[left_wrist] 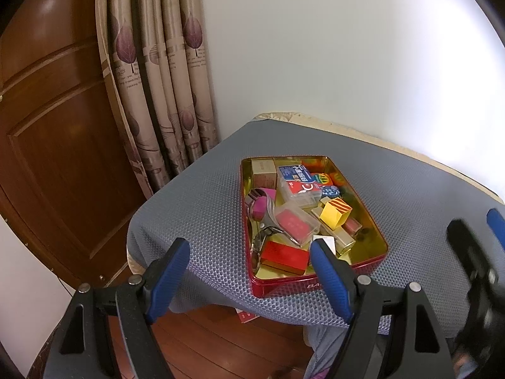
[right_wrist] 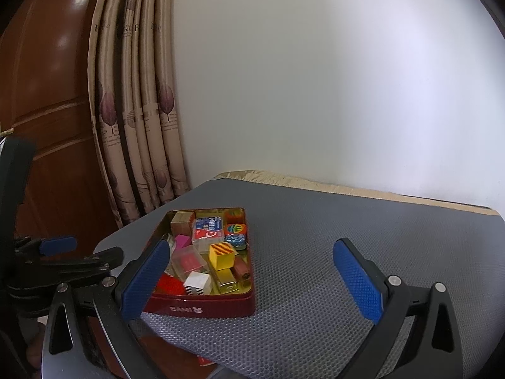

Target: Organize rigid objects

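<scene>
The tin [right_wrist: 202, 306] with small boxes [right_wrist: 222, 255] inside lies on the mat [right_wrist: 331, 237], ahead-left of the right claw [right_wrist: 252, 271].

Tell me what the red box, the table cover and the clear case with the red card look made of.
Red box: likely lacquered tin, with a mirror-bright gold inside. Table cover: grey honeycomb-textured mat, probably foam or rubber. Clear case: hard transparent plastic, judging by its see-through walls and glossy edges.

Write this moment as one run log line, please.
left gripper: open, empty | right gripper: open, empty | tin: full of small boxes, on grey mat
</scene>
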A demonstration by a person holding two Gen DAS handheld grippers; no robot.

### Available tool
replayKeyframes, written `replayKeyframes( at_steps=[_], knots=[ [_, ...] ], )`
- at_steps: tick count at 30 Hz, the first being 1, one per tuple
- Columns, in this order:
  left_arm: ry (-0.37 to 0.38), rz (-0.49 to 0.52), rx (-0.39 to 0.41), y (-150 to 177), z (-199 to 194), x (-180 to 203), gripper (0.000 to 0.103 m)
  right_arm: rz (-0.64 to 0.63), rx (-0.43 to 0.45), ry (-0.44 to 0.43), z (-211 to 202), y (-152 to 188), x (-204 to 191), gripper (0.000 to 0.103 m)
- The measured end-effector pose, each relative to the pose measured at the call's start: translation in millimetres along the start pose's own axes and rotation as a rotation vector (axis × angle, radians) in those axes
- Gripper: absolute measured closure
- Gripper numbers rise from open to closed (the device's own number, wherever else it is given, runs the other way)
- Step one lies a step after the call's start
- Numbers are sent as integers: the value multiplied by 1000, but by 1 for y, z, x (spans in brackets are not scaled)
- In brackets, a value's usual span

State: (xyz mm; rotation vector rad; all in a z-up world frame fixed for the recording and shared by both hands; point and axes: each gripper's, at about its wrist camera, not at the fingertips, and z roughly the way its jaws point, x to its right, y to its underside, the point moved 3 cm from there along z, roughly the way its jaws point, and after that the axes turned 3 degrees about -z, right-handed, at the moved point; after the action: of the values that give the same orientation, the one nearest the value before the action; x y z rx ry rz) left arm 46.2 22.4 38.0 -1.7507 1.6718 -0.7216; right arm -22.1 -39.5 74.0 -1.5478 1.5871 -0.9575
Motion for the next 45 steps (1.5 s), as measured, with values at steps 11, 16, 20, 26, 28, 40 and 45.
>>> replayKeyframes(
  at_steps=[11,16,20,26,28,40,45],
  knots=[
    [-16,2,-22,1,7,2,22,209,-498,387,99,65,275,0],
    [-21,3,-35,2,11,4,22,332,-585,476,96,97,356,0],
    [-13,13,-44,3,13,7,22,402,-594,477,95,110,378,0],
    [18,16,-54,0,10,14,22,392,-517,459,87,99,370,0],
    [26,21,-50,-1,8,17,22,387,-421,415,73,84,351,0],
    [26,35,-23,1,-11,29,9,212,-373,503,43,68,340,0],
    [31,29,-34,3,-11,32,9,174,-443,592,41,78,382,0]
  ],
)
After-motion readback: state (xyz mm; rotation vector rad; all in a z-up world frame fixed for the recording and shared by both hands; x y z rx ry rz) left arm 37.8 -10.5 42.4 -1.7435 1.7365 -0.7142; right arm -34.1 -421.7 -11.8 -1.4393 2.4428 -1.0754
